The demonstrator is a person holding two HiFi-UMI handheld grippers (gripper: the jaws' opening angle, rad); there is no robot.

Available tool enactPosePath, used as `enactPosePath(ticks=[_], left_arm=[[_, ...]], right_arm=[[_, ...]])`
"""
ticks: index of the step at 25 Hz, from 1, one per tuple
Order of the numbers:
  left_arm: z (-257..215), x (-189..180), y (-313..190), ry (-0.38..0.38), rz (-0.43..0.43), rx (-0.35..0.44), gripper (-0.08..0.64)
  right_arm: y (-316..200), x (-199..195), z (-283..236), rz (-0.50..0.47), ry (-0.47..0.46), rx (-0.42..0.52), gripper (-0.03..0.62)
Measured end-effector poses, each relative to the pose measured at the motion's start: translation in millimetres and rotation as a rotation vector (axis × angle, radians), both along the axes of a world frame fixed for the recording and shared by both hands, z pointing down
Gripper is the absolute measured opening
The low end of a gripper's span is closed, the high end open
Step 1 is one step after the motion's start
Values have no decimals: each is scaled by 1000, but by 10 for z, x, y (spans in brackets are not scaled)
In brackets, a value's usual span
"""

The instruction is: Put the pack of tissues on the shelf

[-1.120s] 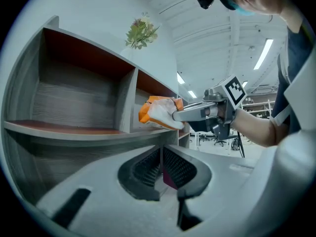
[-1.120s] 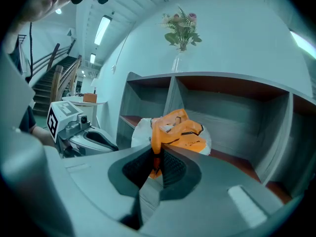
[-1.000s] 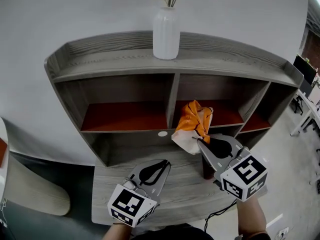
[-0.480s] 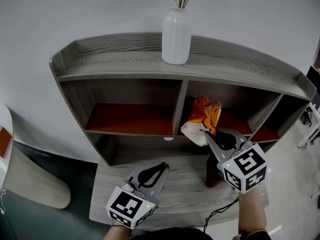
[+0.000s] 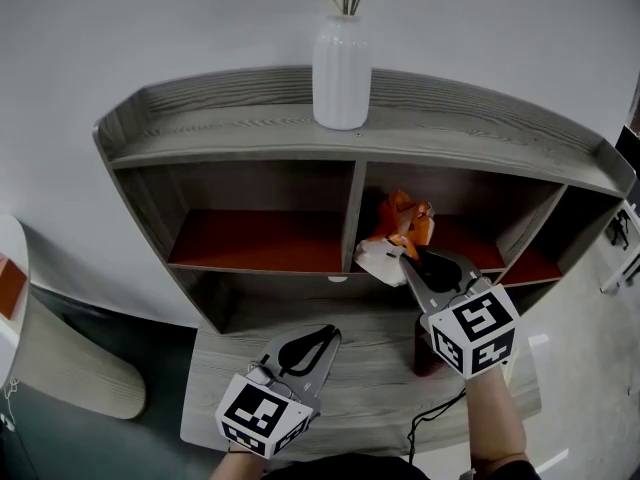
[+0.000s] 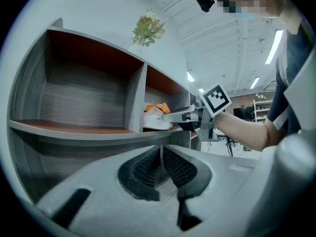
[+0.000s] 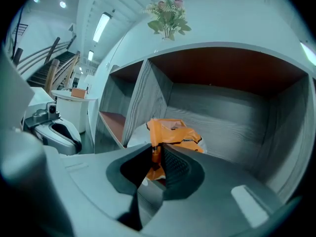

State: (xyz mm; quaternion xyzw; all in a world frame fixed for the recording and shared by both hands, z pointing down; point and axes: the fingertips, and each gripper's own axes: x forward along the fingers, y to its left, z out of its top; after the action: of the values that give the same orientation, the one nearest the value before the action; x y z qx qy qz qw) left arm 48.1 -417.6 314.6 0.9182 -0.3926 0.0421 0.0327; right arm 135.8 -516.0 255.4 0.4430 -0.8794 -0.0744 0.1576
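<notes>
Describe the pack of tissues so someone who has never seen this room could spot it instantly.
Find the grey wooden shelf unit with a white vase on top. Below the vase, just right of the upright divider, the pack of tissues lies at the compartment's front edge. Unlike the smooth vase, it is crumpled, orange and white.

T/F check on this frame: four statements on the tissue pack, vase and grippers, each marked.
1. The pack of tissues lies in the leftmost compartment of the shelf. False: it lies in the middle one, just right of the divider.
2. The white vase stands on the shelf's top board. True.
3. The left gripper holds the pack. False: its jaws are together on nothing. The pack's wrapper is between the jaws of the right gripper, which have just been opening.
4. The left gripper is above the lower board, short of the compartments. True.
</notes>
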Motion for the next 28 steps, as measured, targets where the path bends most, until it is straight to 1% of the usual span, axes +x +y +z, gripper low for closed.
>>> enactPosePath(ticks=[4, 7, 10, 13, 16, 20, 23, 28], left_arm=[[54, 8, 36, -16, 2, -16, 12], [51, 1, 60, -9, 3, -20, 12], [40, -6, 90, 5, 8, -21, 15], [31, -40, 111, -3, 1, -14, 18], [29, -74, 129, -5, -1, -12, 18], [59, -129, 172, -11, -4, -18, 18], [67, -180, 202, -10, -3, -21, 18], [56, -273, 225, 2, -7, -16, 18]], right_arm=[[-7, -4, 1, 3, -41, 11, 83], [10, -9, 6, 7, -55, 14, 137], [33, -5, -1, 15, -80, 20, 167], [69, -10, -31, 20, -113, 24, 201], [115, -15, -46, 29, -125, 33, 204], [193, 35, -89, 71, -165, 56, 204], [282, 83, -122, 100, -198, 73, 184], [440, 105, -92, 129, -223, 75, 163]])
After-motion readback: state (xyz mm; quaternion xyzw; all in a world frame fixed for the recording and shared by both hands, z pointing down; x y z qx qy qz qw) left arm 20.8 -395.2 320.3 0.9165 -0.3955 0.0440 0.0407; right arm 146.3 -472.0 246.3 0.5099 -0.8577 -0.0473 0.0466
